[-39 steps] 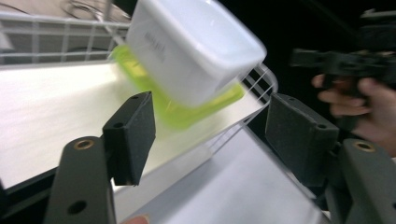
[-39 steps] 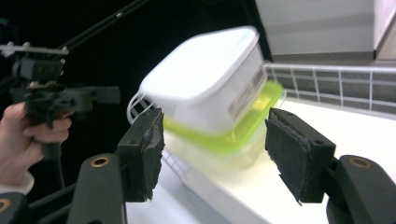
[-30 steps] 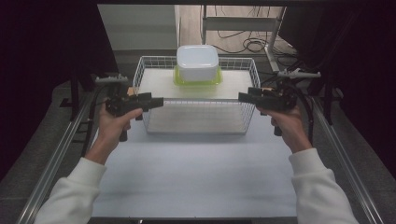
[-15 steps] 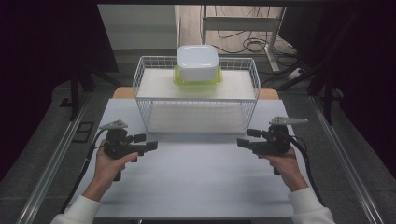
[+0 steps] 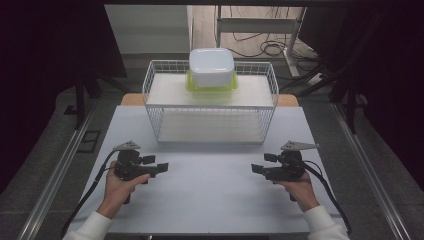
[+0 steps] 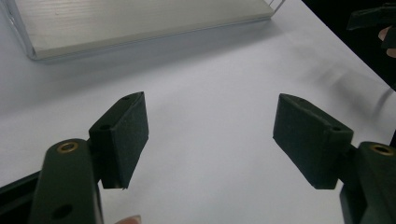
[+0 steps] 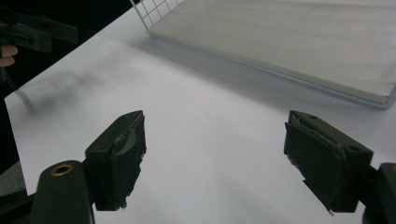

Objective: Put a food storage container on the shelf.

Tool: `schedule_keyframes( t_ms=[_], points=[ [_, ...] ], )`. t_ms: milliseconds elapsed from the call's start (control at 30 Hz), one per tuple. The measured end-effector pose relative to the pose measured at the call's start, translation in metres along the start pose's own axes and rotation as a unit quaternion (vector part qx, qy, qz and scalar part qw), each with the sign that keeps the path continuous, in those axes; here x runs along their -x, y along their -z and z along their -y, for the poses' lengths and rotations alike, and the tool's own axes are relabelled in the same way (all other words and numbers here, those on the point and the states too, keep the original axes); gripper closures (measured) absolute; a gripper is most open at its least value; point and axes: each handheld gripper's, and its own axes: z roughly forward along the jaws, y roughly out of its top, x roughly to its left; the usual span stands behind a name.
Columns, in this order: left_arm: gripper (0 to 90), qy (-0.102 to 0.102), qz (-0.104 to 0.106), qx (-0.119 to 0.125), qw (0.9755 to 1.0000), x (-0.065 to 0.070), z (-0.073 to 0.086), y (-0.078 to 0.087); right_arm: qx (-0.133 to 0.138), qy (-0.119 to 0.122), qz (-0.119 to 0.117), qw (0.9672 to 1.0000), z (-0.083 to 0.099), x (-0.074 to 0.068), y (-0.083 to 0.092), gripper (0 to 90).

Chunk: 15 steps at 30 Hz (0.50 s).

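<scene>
— Both hands are coming down and back from the wire basket [image 5: 210,102]; a second ago they were up at its front corners, and now they are sitting low over the white tabletop [image 5: 210,200], well apart from it.

— What are the grippers doing?

— Nothing is in either one. The left gripper [image 5: 161,168] is standing wide, its two black pads [image 6: 122,135] showing bare white table between them. The right gripper [image 5: 256,169] has just been opening its jaws and is also gaping wide, with nothing between its pads [image 7: 119,158].

— And the basket?

— It is sitting at the far middle of the table, a pale board lying in its bottom. A white tub [image 5: 211,66] with a yellow-green lid [image 5: 211,86] under it is resting upside down on the upper shelf, toward the back.

— Are the grippers facing each other?

— Yes, both are pointing inward across the table, level with one another.
</scene>
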Motion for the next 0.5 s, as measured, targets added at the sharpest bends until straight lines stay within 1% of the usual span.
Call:
schedule_keyframes(
  t_ms=[200, 400, 500],
  points=[
    [25.8, -0.008, -0.012, -0.001, 0.9999, -0.0013, 0.0006, 0.0011, -0.003, 0.002, 0.006, 1.0000, 0.0006, 0.0003, -0.0008, 20.1],
    [25.4, -0.010, -0.023, -0.004, 0.9997, -0.0033, 0.0032, 0.0002, -0.019, 0.012, 0.015, 0.9996, 0.0031, -0.0001, -0.0055, 17.9],
    [25.0, -0.012, -0.027, -0.004, 0.9996, -0.0046, 0.0032, -0.0003, -0.016, 0.010, 0.019, 0.9996, 0.0030, 0.0008, -0.0052, 16.6]
  ],
)
